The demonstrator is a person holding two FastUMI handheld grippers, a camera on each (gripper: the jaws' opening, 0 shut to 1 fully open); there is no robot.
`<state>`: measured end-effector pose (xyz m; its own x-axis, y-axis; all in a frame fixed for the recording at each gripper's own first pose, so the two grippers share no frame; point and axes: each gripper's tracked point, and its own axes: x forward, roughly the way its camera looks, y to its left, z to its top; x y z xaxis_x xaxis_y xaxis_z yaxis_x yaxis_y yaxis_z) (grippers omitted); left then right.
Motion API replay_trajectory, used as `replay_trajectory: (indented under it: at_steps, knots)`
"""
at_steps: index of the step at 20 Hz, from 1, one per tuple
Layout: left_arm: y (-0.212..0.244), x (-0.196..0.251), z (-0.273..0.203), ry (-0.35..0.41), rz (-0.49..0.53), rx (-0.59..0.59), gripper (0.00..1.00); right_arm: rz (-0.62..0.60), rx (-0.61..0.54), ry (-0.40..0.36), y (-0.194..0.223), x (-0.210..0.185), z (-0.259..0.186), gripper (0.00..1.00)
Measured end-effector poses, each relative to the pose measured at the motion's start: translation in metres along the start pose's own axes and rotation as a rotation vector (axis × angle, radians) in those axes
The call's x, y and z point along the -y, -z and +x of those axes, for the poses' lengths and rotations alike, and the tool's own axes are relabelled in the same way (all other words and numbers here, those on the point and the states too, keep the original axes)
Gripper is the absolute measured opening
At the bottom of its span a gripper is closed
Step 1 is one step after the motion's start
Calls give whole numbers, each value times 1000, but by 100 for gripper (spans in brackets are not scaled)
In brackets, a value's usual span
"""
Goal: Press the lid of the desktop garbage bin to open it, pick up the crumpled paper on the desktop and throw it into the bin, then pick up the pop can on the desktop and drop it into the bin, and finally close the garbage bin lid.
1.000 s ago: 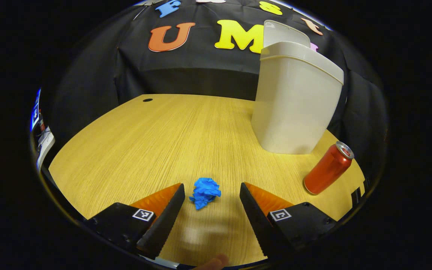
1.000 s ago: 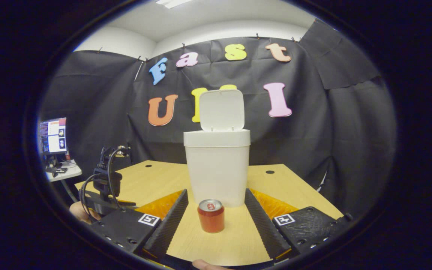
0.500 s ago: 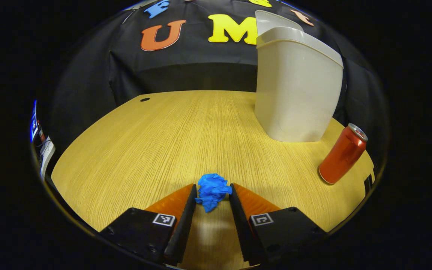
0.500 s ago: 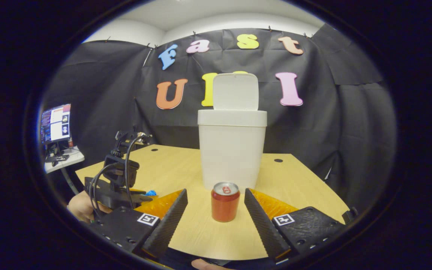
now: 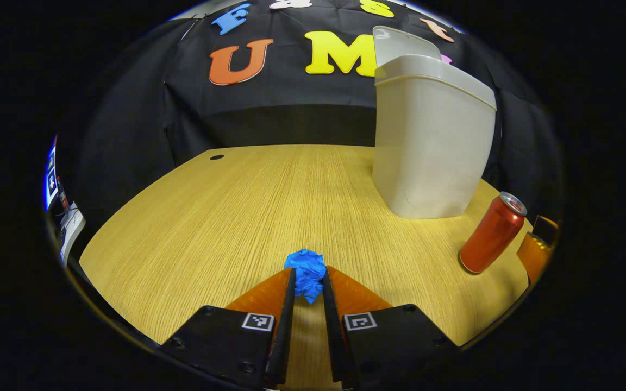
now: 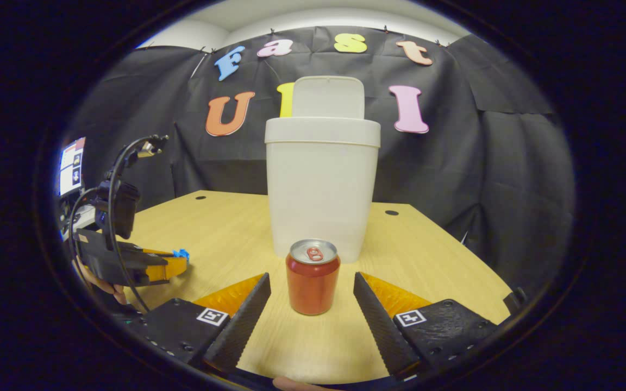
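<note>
Pinching crumpled paper (image 5: 306, 274), left gripper (image 5: 307, 279) (fingertips only).

No readable text on the pop can (image 6: 312, 277) (plain-looking side).

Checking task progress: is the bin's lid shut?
No, the lid stands upright behind the bin's open rim in the right gripper view.

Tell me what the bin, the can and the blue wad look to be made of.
Bin: likely plastic, off-white with a smooth matt sheen and a moulded rim.
Can: probably aluminium, with a glossy red wall and a bare silver top with a pull tab.
Blue wad: crumpled paper by its sharp creases, though a thin film cannot be ruled out; the left claw pinches it.
</note>
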<state>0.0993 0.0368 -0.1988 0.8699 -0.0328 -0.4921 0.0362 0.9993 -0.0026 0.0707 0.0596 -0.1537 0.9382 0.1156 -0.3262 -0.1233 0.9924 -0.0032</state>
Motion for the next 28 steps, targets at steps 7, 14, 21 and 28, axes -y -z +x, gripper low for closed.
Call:
replay_trajectory:
  at_steps: [7,14,21,28]
  knots:
    - [-25,6,-22,5,15,97,33,-4,-22,41,6,1,30,96]
    - [-68,0,-56,-10,5,260,33,7,-100,64,25,-2,58,96]
    - [-82,-3,-76,-29,0,317,33,53,-75,32,15,-2,58,82]
    - [-94,-5,-96,-79,-60,329,33,82,23,-10,-23,13,29,82]
